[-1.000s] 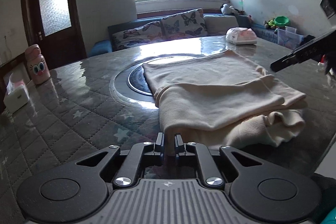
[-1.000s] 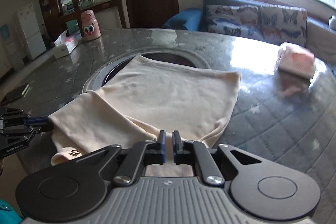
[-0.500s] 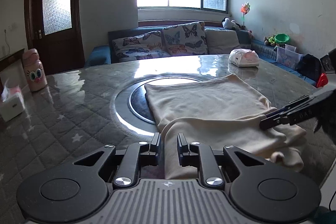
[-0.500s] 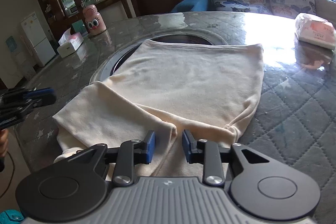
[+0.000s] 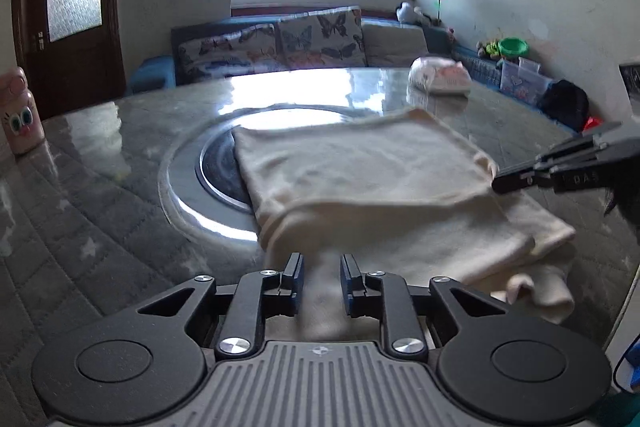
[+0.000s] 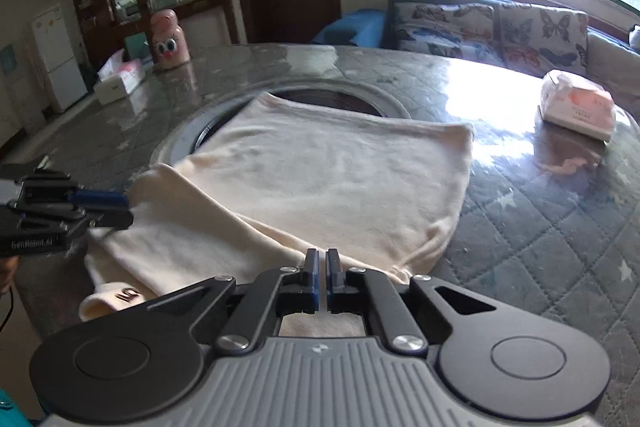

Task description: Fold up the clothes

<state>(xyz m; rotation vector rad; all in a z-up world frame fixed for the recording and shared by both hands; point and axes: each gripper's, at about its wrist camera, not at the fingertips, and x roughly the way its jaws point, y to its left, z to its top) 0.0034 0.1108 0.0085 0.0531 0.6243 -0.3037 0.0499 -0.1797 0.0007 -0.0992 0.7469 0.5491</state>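
Observation:
A cream garment [image 5: 360, 171] lies partly folded on the round grey quilted table [image 5: 100, 227], over the central hob ring. It also shows in the right wrist view [image 6: 328, 171]. My left gripper [image 5: 322, 277] is open, its jaws apart with a fold of the cloth between them at the near edge. My right gripper [image 6: 322, 277] is shut on the garment's near fold. The right gripper also shows at the right of the left wrist view [image 5: 508, 181], at the cloth's right edge. The left gripper shows at the left of the right wrist view [image 6: 116, 207].
A pink cartoon bottle [image 6: 169, 39] and a tissue box [image 6: 120, 81] stand at the far left of the table. A pink tissue pack [image 6: 578, 105] lies at the far right. A sofa with butterfly cushions [image 5: 276, 47] is behind the table.
My left gripper went from shut on the cloth to open. My right gripper opened, then shut again on the near fold. Both views have risen and tilted.

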